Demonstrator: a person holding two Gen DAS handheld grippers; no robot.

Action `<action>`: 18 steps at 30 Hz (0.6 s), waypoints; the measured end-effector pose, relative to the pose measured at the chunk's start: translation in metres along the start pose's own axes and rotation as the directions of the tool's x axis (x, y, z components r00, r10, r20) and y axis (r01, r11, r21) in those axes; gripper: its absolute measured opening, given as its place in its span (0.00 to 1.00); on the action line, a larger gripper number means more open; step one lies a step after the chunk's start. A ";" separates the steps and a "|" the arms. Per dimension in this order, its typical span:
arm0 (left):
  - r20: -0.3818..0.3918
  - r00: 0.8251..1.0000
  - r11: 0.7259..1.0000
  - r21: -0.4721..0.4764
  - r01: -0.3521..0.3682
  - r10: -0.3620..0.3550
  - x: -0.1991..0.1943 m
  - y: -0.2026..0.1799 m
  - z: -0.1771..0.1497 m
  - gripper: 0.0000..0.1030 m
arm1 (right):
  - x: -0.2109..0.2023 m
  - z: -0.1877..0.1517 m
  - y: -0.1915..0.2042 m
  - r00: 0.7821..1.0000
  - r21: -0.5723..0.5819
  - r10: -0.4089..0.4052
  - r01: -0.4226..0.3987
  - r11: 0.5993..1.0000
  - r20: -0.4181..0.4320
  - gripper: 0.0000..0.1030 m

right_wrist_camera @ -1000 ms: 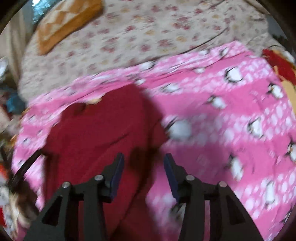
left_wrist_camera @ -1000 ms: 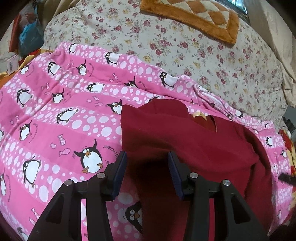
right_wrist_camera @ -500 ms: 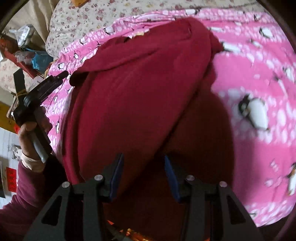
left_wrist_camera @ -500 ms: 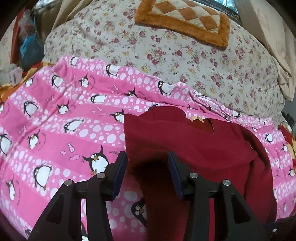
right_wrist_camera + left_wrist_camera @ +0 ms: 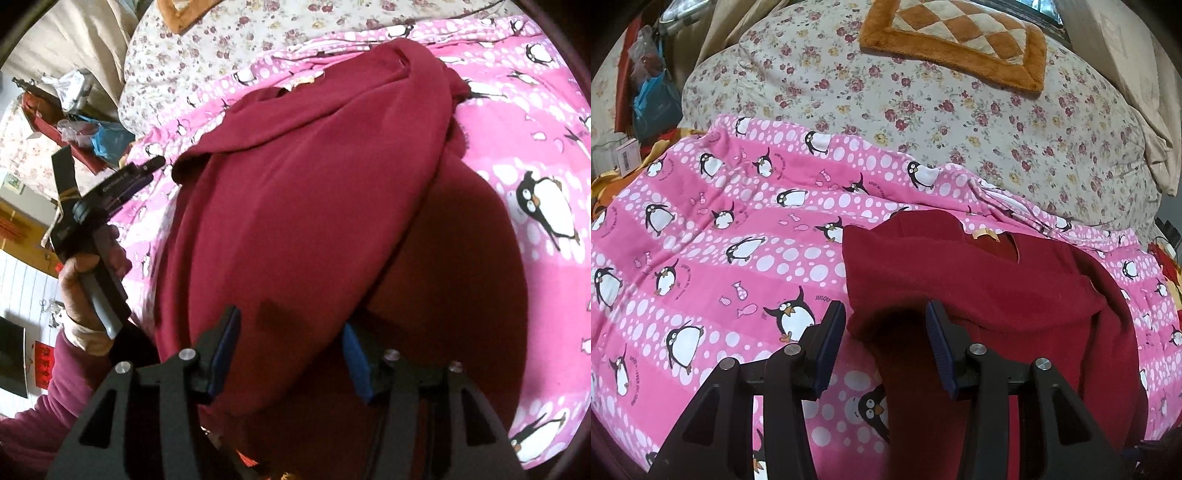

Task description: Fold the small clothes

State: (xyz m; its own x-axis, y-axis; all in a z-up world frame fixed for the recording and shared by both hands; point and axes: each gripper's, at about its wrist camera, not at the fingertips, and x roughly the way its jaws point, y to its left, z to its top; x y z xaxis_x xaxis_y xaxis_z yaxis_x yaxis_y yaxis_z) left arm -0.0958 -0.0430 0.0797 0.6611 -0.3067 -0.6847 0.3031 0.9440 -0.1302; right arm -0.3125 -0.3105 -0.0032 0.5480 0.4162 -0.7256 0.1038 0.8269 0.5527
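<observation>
A dark red garment (image 5: 979, 288) lies partly folded on a pink penguin-print blanket (image 5: 720, 240); its neck opening with a yellow tag faces the far side. My left gripper (image 5: 885, 325) is open and empty, hovering over the garment's near left edge. In the right wrist view the same garment (image 5: 314, 184) fills the middle, with a sleeve folded diagonally across it. My right gripper (image 5: 290, 341) is open, and the garment's near hem bulges between its jaws. The left gripper (image 5: 147, 166) shows at the left of that view, held in a hand.
A floral quilt (image 5: 923, 110) rises behind the blanket with an orange checkered cushion (image 5: 956, 37) on top. Bags and clutter (image 5: 650, 99) sit at the far left. A beige curtain (image 5: 74, 37) hangs beyond the bed's corner.
The left gripper has pulled back and risen slightly, still open. The right gripper has swung left and down close over the garment's near hem, still open.
</observation>
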 end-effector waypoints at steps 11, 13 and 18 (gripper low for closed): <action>-0.002 0.999 0.998 -0.040 0.043 -0.043 -0.004 0.002 0.001 0.24 | -0.008 0.028 0.017 0.993 -0.023 0.074 -0.073 0.997 0.095 0.09; -0.001 0.997 0.996 -0.060 0.071 -0.071 -0.007 0.005 0.002 0.24 | -0.007 0.042 0.028 0.990 -0.050 0.088 -0.083 0.995 0.109 0.09; 0.006 0.990 0.986 -0.083 0.142 -0.142 -0.019 0.012 0.004 0.24 | 0.022 0.092 0.041 0.985 -0.048 0.127 -0.122 0.991 0.114 0.09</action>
State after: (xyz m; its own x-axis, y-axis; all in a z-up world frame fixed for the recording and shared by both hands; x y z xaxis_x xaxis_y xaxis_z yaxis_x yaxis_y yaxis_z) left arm -0.1017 -0.0261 0.0943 0.6150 -0.4387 -0.6552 0.3362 0.8975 -0.2854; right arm -0.2201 -0.3020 0.0416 0.6478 0.4716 -0.5983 -0.0037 0.7873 0.6166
